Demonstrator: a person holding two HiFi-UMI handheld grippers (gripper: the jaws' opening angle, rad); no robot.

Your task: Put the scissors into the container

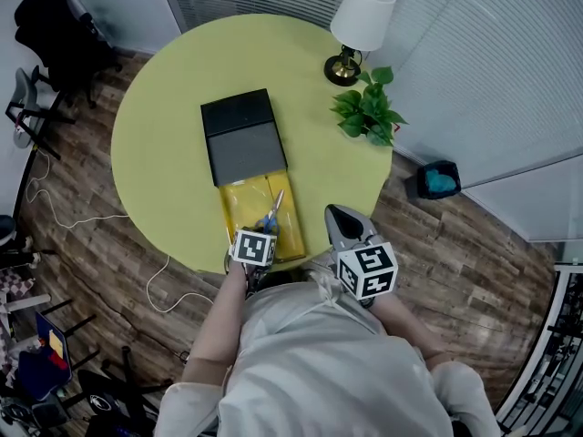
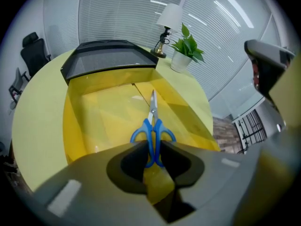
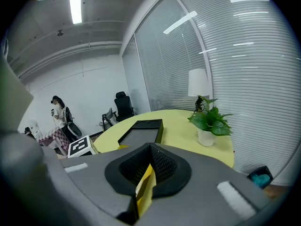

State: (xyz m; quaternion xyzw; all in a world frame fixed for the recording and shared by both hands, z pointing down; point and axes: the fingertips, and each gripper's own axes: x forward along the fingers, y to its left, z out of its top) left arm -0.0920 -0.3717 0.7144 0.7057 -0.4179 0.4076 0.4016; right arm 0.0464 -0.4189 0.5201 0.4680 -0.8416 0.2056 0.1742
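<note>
The left gripper (image 2: 151,150) clenches the blue handles of the scissors (image 2: 152,119). Their blades point away from the person, along the length of the yellow container (image 2: 75,126). The right gripper (image 3: 149,168) is clenched and empty.

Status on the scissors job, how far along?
Done: the container is open, its dark lid covering only the far half, and the scissors are over the yellow interior. In hand: the left gripper is clamped on the blue handles. Left: release and withdraw; whether the scissors touch the bottom can't be told. The right gripper is shut, empty, beside the container.
</note>
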